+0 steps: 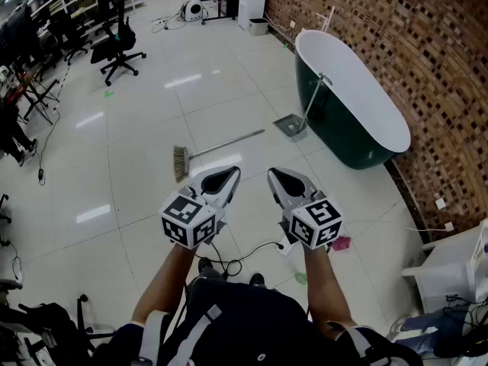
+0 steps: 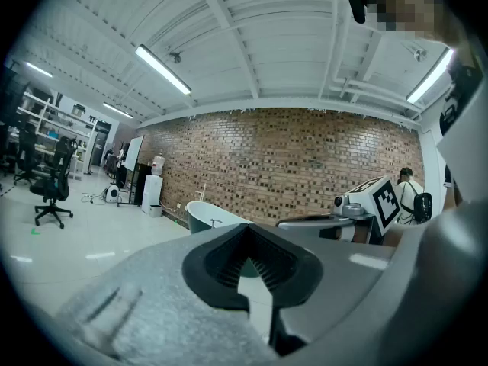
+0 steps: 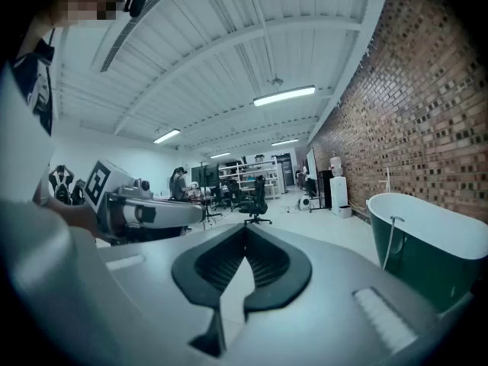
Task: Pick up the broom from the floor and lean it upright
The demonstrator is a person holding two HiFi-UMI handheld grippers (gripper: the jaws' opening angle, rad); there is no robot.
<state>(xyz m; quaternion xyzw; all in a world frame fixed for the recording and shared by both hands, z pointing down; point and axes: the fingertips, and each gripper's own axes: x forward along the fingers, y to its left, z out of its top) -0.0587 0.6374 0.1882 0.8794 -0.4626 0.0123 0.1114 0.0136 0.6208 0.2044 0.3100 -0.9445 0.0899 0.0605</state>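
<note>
The broom [image 1: 217, 146] lies flat on the white tiled floor, brush head [image 1: 181, 162] to the left and its thin handle running up-right toward the bathtub. Both grippers hang in the air nearer to me than the broom, apart from it. My left gripper [image 1: 229, 171] is shut and empty, its tip just below the brush head in the head view. My right gripper [image 1: 276, 172] is shut and empty beside it. In the left gripper view my left gripper [image 2: 245, 229] shows its jaws together; my right gripper [image 3: 245, 231] shows the same in its own view. Neither gripper view shows the broom.
A dark green bathtub [image 1: 351, 97] stands along the brick wall [image 1: 427, 44] at right, with a dustpan [image 1: 290, 124] leaning at its side. An office chair [image 1: 118, 48] stands far left. A white cabinet [image 1: 450, 269] is at right, and a cable [image 1: 244, 259] lies by my feet.
</note>
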